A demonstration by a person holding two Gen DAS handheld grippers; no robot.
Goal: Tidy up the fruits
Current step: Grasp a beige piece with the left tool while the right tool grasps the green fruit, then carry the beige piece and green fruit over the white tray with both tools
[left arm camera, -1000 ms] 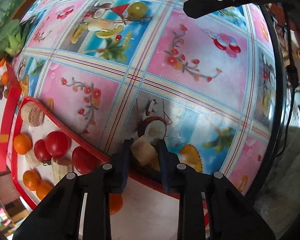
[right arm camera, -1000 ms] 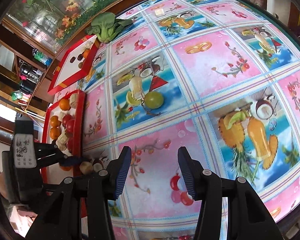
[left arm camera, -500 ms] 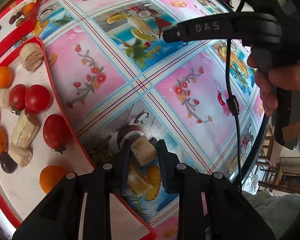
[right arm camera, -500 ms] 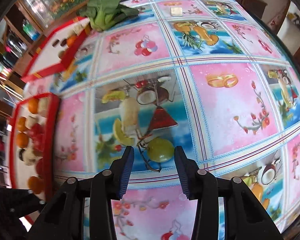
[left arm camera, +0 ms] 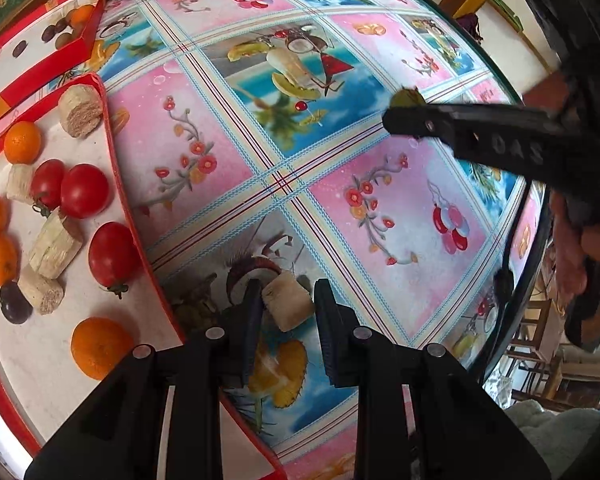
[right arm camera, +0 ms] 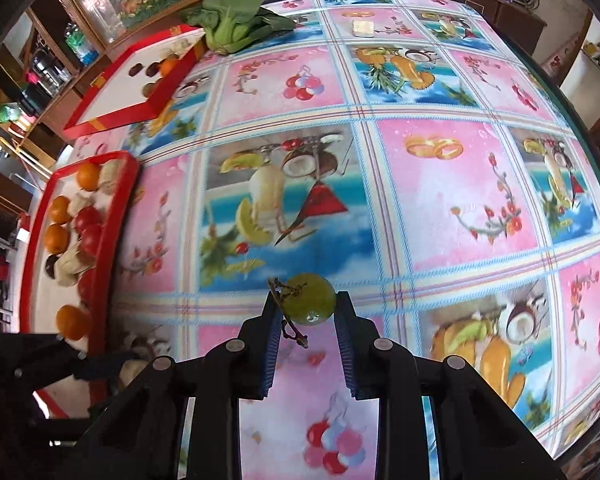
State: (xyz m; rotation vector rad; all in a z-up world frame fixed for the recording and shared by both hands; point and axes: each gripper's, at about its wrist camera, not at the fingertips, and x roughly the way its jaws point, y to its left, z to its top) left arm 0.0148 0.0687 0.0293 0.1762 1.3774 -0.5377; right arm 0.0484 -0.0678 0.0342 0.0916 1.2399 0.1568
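My left gripper (left arm camera: 286,308) is shut on a pale cut chunk (left arm camera: 288,305) and holds it over the tablecloth, just right of the near red tray (left arm camera: 118,184). That tray holds oranges (left arm camera: 22,147), tomatoes (left arm camera: 85,191), more pale chunks (left arm camera: 54,250) and a dark fruit (left arm camera: 14,303). My right gripper (right arm camera: 306,312) has its fingers on both sides of a green round fruit with a stem (right arm camera: 310,298) on the table; in the left wrist view the fruit (left arm camera: 408,98) peeks over the right gripper's finger.
A second red tray (right arm camera: 112,80) with a few dark fruits and an orange stands at the far left. A leafy green vegetable (right arm camera: 232,20) lies beyond it. A small pale block (right arm camera: 363,27) sits far back. The round table edge (left arm camera: 516,216) runs on the right.
My right gripper moved forward over the table and now has the green fruit between its fingers. My left gripper, still holding the chunk, shifted slightly right away from the tray.
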